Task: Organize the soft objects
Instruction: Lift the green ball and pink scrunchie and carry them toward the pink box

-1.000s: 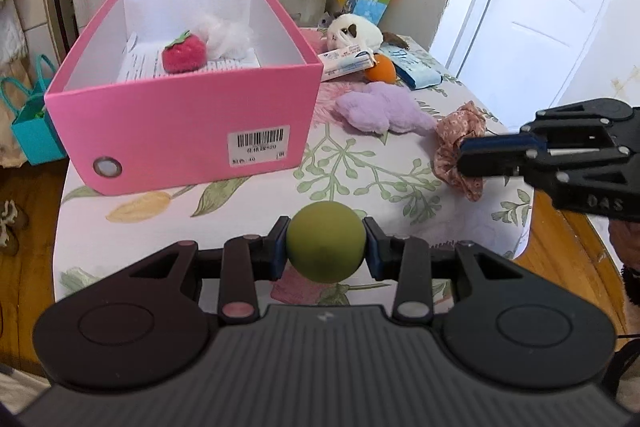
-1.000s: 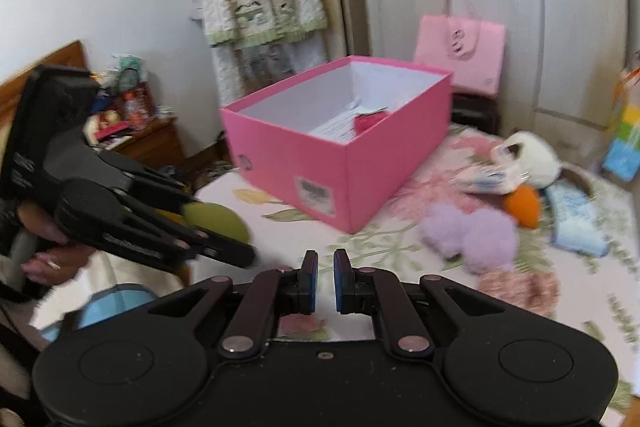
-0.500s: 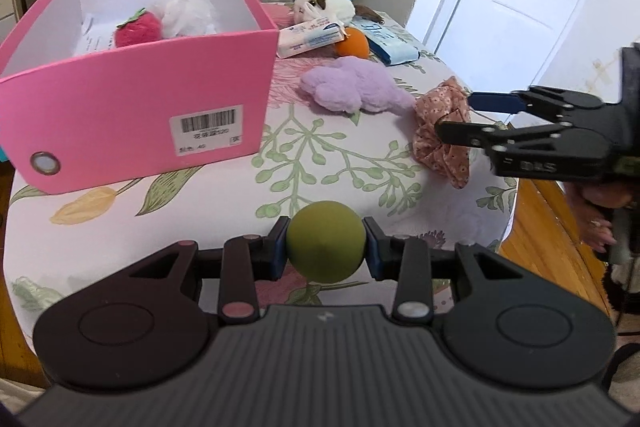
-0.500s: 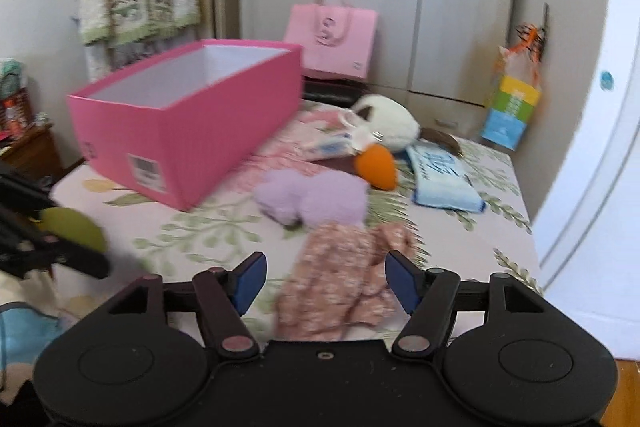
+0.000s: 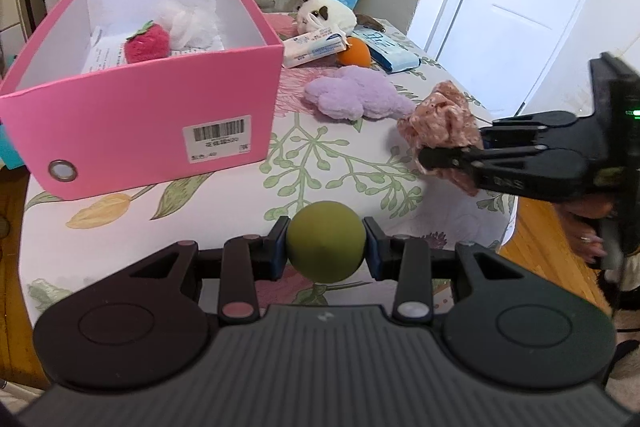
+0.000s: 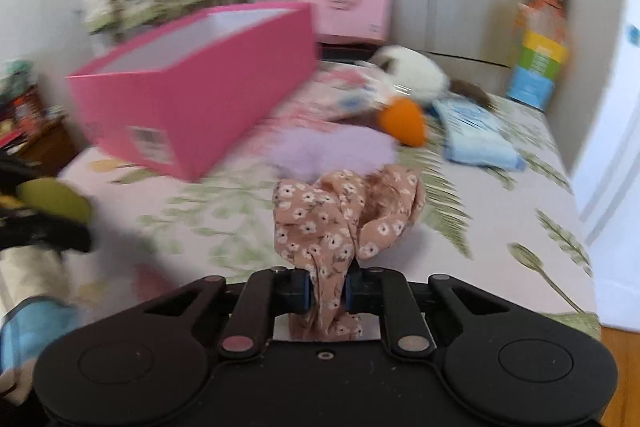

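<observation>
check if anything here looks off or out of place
Nothing looks spilled or damaged. Loose items still lie outside the pink box: the purple plush, orange toy and white plush. The right tongs have just closed on the floral scrunchie; the left tongs hold the green ball.

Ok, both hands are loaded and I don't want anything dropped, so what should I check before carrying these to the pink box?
1. Left gripper clamped on the green ball: ok.
2. Right gripper jaws, just closed, pinching the floral scrunchie: ok.
3. Scrunchie clear of the table: cannot tell.
4. Pink box open on top: ok.
5. Room left beside the strawberry plush and white fluff: ok.
</observation>
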Tool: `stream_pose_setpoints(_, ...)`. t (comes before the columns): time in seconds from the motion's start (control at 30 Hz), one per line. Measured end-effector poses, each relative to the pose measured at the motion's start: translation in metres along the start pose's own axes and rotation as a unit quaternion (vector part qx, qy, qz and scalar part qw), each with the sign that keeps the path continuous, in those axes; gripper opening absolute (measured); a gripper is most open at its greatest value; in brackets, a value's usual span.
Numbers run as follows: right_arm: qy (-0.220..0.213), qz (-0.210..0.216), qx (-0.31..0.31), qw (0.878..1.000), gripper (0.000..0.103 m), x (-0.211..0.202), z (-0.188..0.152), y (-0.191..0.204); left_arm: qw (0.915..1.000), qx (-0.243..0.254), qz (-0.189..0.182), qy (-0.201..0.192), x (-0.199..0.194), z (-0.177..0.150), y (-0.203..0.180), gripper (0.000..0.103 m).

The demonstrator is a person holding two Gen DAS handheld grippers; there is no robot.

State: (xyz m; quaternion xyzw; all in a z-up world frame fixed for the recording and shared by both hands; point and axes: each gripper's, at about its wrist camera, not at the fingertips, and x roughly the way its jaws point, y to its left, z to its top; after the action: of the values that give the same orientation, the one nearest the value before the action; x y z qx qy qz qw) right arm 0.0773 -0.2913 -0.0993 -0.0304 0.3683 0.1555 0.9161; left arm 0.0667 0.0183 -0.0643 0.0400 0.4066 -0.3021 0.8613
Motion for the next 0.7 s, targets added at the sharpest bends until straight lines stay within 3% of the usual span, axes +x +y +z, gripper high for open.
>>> stream_pose_setpoints(0.43,0.016,0.147,-0.077,0.986,0.018,-0.037,0.034,0.082,0.9996,-0.007,0.016,-0.021,-0.034,-0.001,0.019,0.037)
stream_pose_setpoints(0.7,-0.037,0.159,-0.119,0.979,0.020,-0.042,0.071,0.108,0.9958,0.005,0.037,-0.083,-0.067,0.026,0.031,0.037)
